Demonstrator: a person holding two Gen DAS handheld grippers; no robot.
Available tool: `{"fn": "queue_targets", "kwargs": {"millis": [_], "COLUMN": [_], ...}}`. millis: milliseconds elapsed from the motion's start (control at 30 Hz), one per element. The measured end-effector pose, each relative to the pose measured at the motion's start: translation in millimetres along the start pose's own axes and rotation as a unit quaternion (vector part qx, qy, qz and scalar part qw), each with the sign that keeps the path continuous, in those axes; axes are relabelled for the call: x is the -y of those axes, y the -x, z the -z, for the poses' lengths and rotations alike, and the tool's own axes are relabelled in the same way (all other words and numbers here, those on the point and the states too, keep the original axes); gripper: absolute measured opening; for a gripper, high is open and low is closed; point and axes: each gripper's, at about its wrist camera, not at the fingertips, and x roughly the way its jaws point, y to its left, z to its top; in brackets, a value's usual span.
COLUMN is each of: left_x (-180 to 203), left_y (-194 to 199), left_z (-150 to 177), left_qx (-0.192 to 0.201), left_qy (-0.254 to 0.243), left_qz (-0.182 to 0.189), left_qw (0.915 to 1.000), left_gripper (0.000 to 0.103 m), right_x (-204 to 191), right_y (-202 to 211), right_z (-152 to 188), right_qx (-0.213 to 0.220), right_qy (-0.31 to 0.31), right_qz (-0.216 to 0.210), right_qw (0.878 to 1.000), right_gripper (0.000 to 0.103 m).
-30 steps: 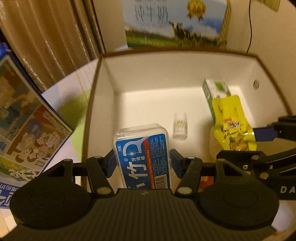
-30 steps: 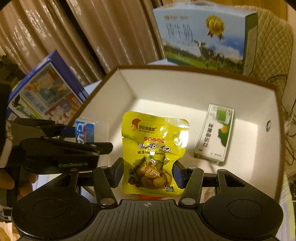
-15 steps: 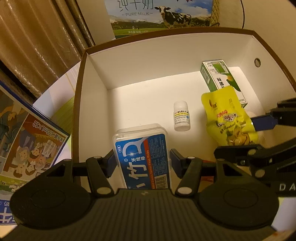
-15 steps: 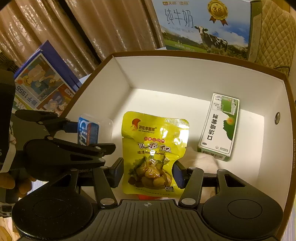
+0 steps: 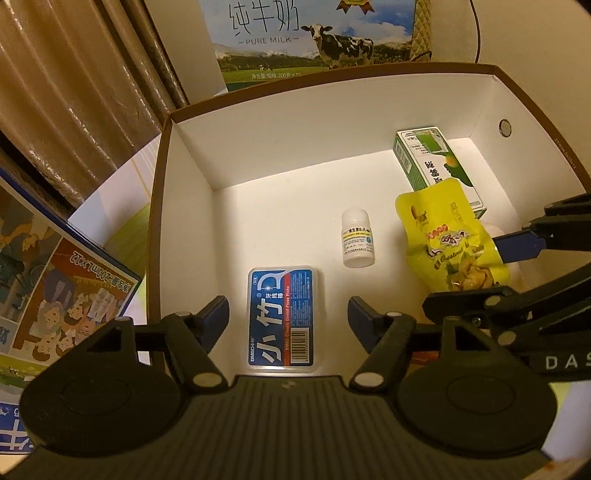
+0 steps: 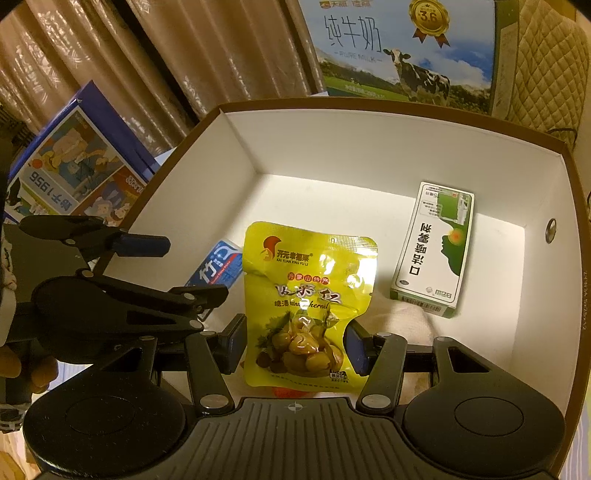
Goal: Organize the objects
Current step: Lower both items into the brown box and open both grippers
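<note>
Two grippers over one white box. Left wrist view: the left gripper has its fingers spread wide, clear of the floss pick case lying flat on the box floor, probably parked there to leave room beside the pill bottle.

Right wrist view: the right gripper is clamped on the chestnut pouch, hanging above the floor near the green carton, presumably so it drops beside it.

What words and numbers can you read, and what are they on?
"PURE MILK": milk carton
"3.6": its gold seal
"1956": blue box
"KAI YUAN XING FU LI": yellow pouch
"BMBO": floss pick case
Pill bottle and green box: too small.
</note>
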Motion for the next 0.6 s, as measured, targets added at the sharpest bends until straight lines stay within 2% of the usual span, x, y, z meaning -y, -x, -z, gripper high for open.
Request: {"fn": "queue_targets", "kwargs": {"millis": [267,467,533,600], "left_x": [-4.9,-8.2,-9.3,-9.6], "left_y": [8.7,18.1,22.3,26.4], "left_z": [4.2,8.6,10.4,11.7], "left_qx": [0.008,0.017,0.021,0.025], "left_qy": [0.011,0.02,0.024,0.026], "left_qz": [-0.005,-0.003,-0.003,-0.001], "left_qw": [0.9999,0.9996,0.9995,0.9994], "left_gripper": [0.072,0.075,0.077,0.077], "right_x": [0.8,-1.7,-1.6,-0.8], "right_y": [1.1,7.6,11.0,14.5], "right_z": [-1.3,-1.3,-0.7,0.3], "right_qx": [0.003,0.021,0.027,0.032], "right_qy": [-0.014,-0.005,-0.004,-0.003], "right_qz": [-0.014,-0.014,-0.017,-0.017], "right_qw": [1.0,1.0,0.999,0.999], "right_gripper": [0.055,0.065,0.073,0.076]}}
